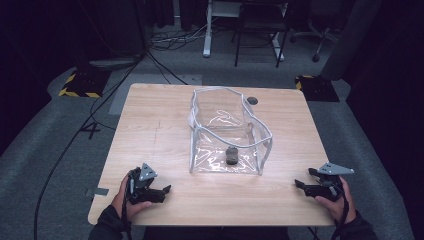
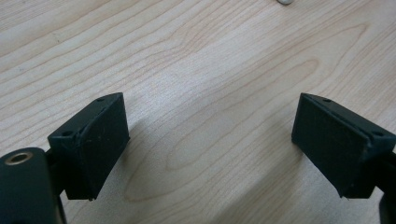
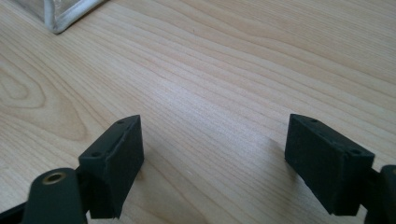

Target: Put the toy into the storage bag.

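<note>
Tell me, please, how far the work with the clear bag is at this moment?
Done, as it looks: a small dark object already lies inside the clear bag, which stands open in the middle of the table. In hand: nothing. The left gripper and the right gripper rest near the table's front edge, jaws open and empty, apart from the bag. Left, probably: closing or moving the bag, since its top still gapes.
</note>
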A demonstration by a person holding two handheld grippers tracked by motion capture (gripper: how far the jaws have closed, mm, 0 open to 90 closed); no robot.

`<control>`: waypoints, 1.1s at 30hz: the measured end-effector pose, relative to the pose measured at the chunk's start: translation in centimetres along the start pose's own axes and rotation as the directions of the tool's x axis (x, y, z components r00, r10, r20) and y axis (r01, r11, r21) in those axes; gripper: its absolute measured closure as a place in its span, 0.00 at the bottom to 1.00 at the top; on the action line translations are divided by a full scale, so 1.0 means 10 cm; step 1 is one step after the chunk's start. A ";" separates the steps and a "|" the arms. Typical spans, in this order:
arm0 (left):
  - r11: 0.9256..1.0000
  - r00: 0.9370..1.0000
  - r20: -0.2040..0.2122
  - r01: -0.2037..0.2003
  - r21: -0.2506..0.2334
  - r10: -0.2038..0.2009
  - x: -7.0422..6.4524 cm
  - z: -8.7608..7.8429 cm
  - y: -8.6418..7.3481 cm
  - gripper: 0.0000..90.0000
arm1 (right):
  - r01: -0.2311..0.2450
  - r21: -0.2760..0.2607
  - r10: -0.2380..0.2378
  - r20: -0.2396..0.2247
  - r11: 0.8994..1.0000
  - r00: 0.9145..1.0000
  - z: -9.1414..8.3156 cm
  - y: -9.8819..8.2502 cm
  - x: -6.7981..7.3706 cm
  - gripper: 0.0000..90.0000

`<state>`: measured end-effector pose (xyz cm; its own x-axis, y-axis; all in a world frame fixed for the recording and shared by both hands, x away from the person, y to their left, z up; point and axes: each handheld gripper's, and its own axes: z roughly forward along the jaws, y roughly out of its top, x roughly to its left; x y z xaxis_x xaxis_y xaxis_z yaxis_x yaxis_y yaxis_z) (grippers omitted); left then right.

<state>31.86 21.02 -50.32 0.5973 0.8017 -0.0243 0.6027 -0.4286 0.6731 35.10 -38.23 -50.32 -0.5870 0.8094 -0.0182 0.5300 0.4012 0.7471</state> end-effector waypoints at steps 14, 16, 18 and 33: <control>1.000 1.000 -0.002 0.003 -0.001 -0.003 0.00 0.00 0.00 0.12 | -0.004 0.000 0.004 0.002 1.000 1.000 0.01 0.01 -0.01 0.22; 1.000 1.000 0.000 0.002 0.001 -0.002 0.00 0.00 0.00 0.12 | -0.002 0.001 0.002 0.001 1.000 1.000 0.01 0.01 -0.01 0.22; 1.000 1.000 0.002 0.003 0.000 -0.003 0.00 0.00 0.00 0.12 | -0.001 0.000 0.001 0.001 1.000 1.000 0.01 0.01 -0.01 0.22; 1.000 1.000 0.006 0.001 0.002 -0.001 0.00 0.00 0.00 0.12 | -0.001 0.001 0.001 0.001 1.000 1.000 0.01 0.01 -0.01 0.22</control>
<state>31.90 20.99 -50.32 0.5997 0.7996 -0.0299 0.6046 -0.4283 0.6716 35.31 -38.24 -50.32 -0.5860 0.8101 -0.0182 0.5309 0.4007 0.7467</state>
